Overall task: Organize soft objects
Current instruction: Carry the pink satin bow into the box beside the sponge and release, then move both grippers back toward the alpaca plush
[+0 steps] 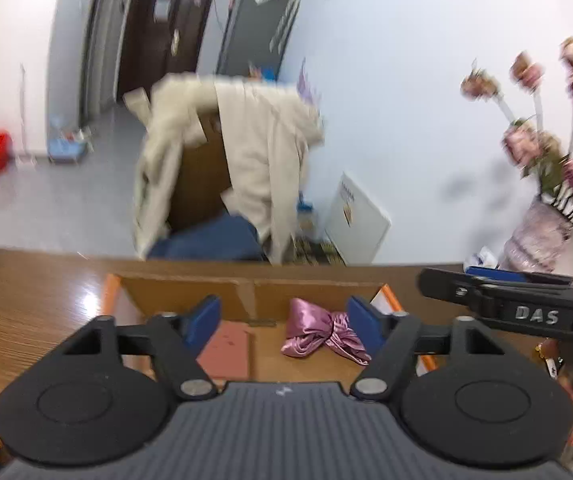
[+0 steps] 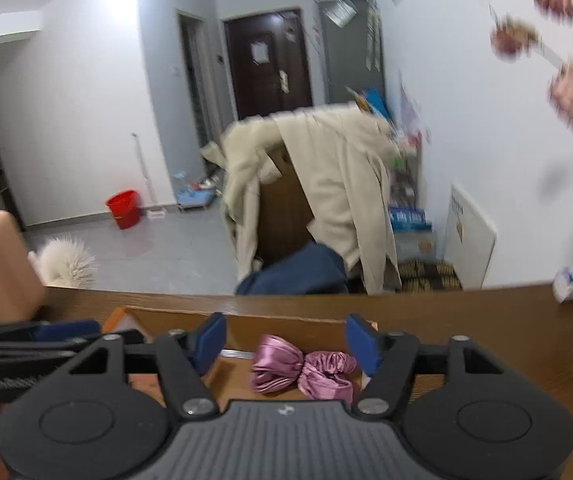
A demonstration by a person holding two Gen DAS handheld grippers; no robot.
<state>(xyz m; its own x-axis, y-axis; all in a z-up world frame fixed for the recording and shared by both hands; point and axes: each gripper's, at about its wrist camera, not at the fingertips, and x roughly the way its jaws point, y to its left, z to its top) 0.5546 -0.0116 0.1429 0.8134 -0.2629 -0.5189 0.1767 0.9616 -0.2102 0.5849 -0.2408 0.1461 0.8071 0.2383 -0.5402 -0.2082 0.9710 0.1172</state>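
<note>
A pink satin scrunchie (image 1: 320,334) is seen lying loose on the floor of an open cardboard box (image 1: 190,292) set on the wooden desk (image 1: 26,304). Both claws are held above the box, released, with nothing between their blue pads. The left claw (image 1: 284,326) is framed with the scrunchie toward its right pad; the right claw (image 2: 286,346) is framed with the bow lying between its pads, untouched. A vase of pink flowers (image 1: 538,236) is seen at the desk's far right
</note>
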